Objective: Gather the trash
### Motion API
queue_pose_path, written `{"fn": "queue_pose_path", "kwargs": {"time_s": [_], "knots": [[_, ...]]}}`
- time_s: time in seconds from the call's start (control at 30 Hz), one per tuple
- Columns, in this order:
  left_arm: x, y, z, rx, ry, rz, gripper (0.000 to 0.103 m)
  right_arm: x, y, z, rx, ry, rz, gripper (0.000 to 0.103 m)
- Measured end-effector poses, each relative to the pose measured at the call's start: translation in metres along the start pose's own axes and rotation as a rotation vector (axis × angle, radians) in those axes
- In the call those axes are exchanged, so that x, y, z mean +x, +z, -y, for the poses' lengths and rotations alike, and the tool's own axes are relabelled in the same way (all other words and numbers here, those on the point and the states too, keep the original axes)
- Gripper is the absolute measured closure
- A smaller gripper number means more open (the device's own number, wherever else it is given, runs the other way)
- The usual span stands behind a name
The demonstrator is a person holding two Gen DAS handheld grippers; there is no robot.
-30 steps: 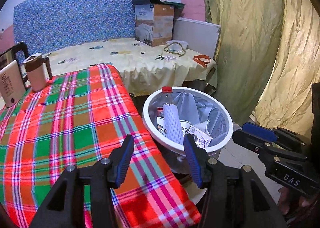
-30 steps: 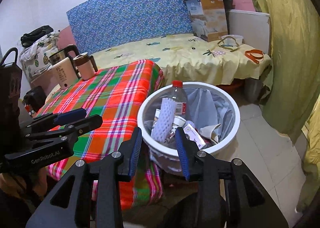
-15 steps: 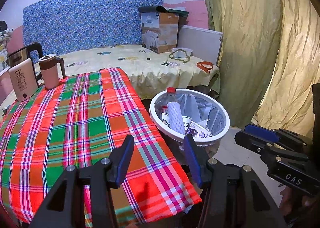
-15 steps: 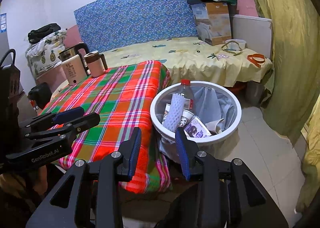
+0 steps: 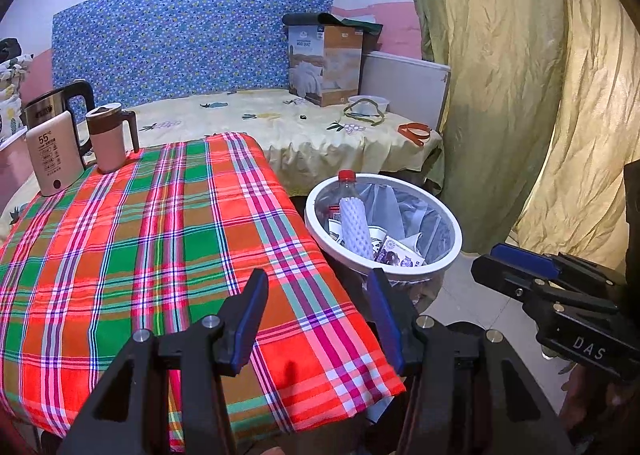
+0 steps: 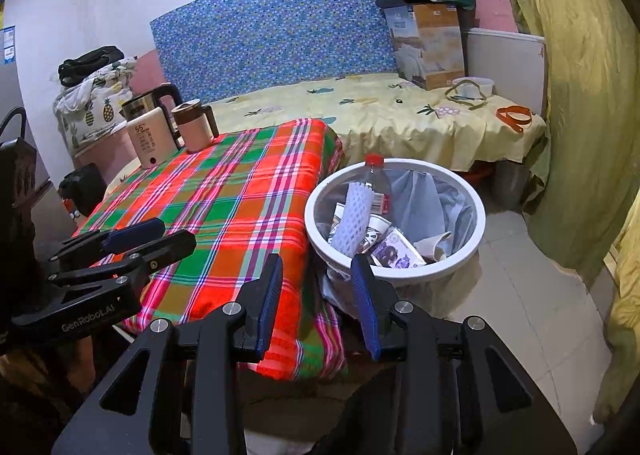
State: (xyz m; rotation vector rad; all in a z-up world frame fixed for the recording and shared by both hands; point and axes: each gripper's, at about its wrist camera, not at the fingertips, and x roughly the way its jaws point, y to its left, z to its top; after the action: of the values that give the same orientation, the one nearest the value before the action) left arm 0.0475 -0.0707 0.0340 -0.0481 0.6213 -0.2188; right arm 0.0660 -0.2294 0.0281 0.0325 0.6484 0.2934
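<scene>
Both grippers have drawn back from the bin since a second ago: it looks smaller and farther off in both wrist views, and more of the plaid cloth shows ahead of the fingers

Yellow pineapple-print bed [image 5: 320, 131] fills the back of the room, blue patterned headboard [image 5: 180, 43] behind it, green-gold curtain [image 5: 500, 75] on the right. Cardboard box [image 5: 324, 63] sits on the far side of the bed

Table under red-green plaid cloth [image 5: 140, 235] takes the left half of the left wrist view. At its far left corner: beige kettle [image 5: 50, 155] and pink lidded mug [image 5: 110, 137], just beside each other

White round trash bin [image 6: 472, 247] with a grey liner stands on the tiled floor, close against the table's right edge, between table and bed. Inside it: clear bottle with red cap [image 6: 376, 183] leaning upright at the back rim, white foam net sleeve [image 6: 352, 219] slanted in front of it, purple printed wrapper [image 6: 394, 253] and crumpled paper near the front

Left gripper [image 5: 316, 315] hovers over the table's near corner, blue-padded jaws spread, nothing between them. Right gripper [image 6: 318, 299] hovers low before the bin's near rim, jaws apart but narrower than the left's, also empty

Each gripper shows at the edge of the other's view, not touching
</scene>
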Motion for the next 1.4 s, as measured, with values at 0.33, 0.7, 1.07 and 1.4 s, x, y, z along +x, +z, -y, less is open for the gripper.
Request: {"fn": "queue_pose_path", "kwargs": {"time_s": [0.33,0.7,1.07,1.4], "knots": [[-0.0002,-0.0003,-0.0008,-0.002,0.001,-0.004,0.05,0.0007,0.0003,0.0004,0.003,0.0,-0.005,0.065],[0.0031,-0.0002,-0.0013,-0.006,0.009,-0.015,0.05,0.0026,0.0006,0.0001,0.005,0.003,-0.012,0.065],[0.0041,-0.0007,-0.0019,-0.007,0.009,-0.018,0.05,0.004,0.0007,0.0005,0.005,0.003,-0.014,0.065],[0.0042,-0.0006,-0.0012,-0.007,0.01,-0.018,0.05,0.0037,0.001,0.0006,0.005,0.003,-0.013,0.065]]}}
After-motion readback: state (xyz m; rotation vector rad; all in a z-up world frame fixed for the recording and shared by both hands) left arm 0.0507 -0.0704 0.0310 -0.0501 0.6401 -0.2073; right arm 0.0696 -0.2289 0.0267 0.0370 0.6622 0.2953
